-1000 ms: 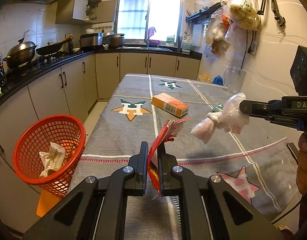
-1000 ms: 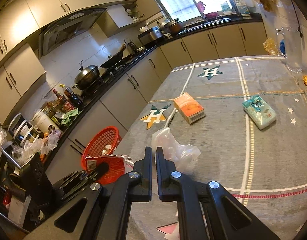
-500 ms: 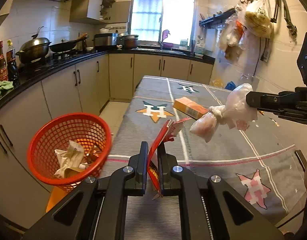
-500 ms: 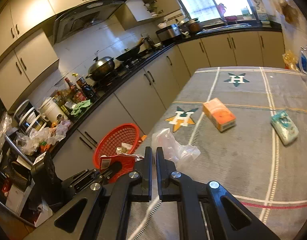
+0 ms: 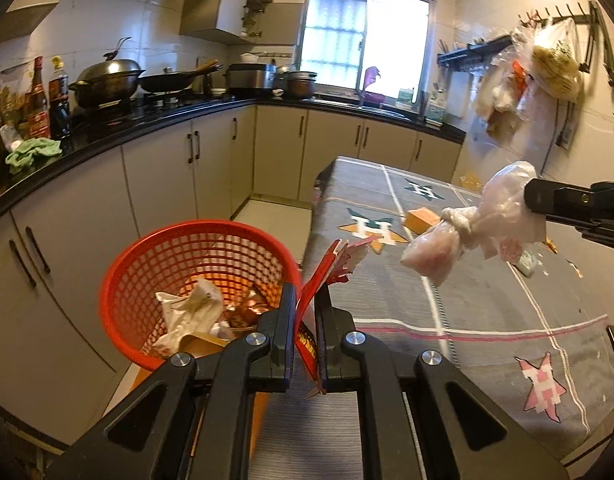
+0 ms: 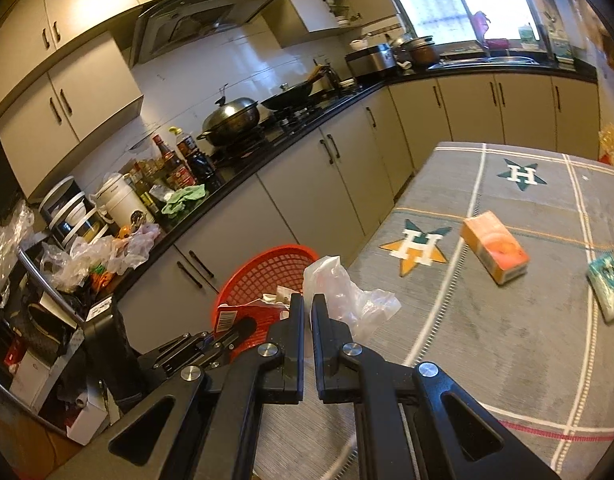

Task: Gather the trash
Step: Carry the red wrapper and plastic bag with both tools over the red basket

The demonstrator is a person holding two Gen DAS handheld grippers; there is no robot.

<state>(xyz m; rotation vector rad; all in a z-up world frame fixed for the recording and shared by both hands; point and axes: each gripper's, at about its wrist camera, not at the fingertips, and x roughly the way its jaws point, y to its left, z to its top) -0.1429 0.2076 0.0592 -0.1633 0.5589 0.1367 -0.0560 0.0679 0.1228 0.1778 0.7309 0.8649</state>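
Observation:
My left gripper (image 5: pixel 305 292) is shut on a flat red wrapper (image 5: pixel 327 272), which stands on edge between the jaws just right of the red mesh basket (image 5: pixel 147 264). The basket holds crumpled white paper and other scraps. My right gripper (image 6: pixel 307 304) is shut on a knotted clear plastic bag (image 6: pixel 347 296); in the left wrist view that bag (image 5: pixel 483 220) hangs in the air over the table, right of the basket. In the right wrist view the basket (image 6: pixel 263 276) lies ahead and below, with my left gripper (image 6: pixel 243 326) and its wrapper over its near rim.
A grey tablecloth with star patterns covers the table (image 5: pixel 487 312). On it lie an orange box (image 6: pixel 495 252) and a teal packet (image 6: pixel 609 284). Kitchen cabinets (image 5: pixel 211 172) and a black counter with pots run along the left. Clutter fills the floor corner (image 6: pixel 47 344).
Both grippers have moved left toward the basket, which now looks larger and closer in both views. The wrapper and the bag stay gripped.

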